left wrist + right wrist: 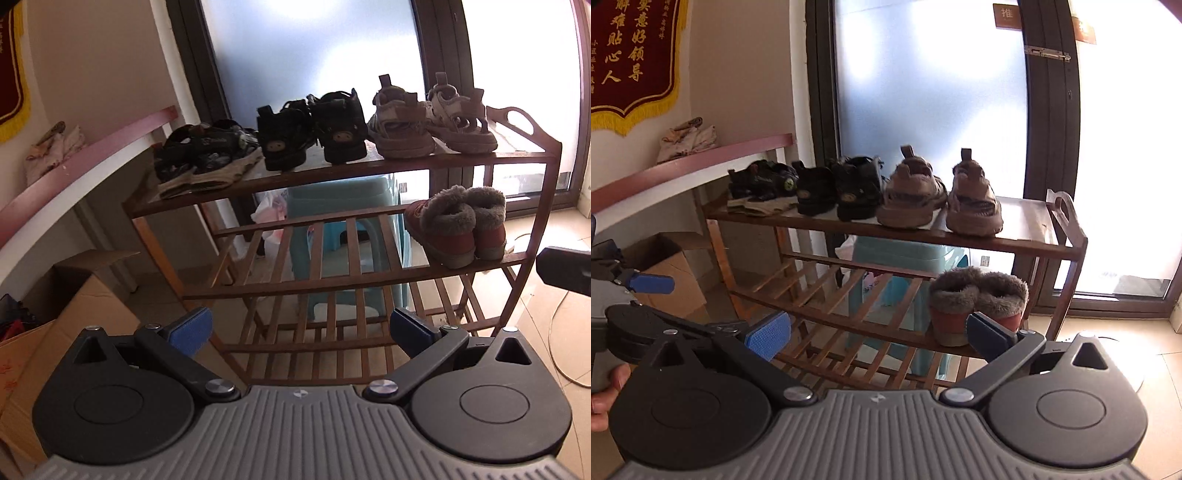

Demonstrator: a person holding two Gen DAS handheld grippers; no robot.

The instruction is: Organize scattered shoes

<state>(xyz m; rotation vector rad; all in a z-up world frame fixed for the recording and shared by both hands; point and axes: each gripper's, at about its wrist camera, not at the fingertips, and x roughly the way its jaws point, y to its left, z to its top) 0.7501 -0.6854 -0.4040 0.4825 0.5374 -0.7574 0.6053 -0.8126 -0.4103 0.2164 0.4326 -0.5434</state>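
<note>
The rack's (546,192) top shelf is crowded: dark sandals (207,151), black shoes (314,129) and beige shoes (432,118) leave bare board only at its right end. On the middle shelf (314,254) fur boots (458,225) block the right; the slats leftward lie free. A box (88,314) stands left of the rack.

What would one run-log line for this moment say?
left gripper: jaws open, empty | right gripper: jaws open, empty | shoe rack: three pairs on top shelf | fur-lined boots: second shelf, right end
</note>
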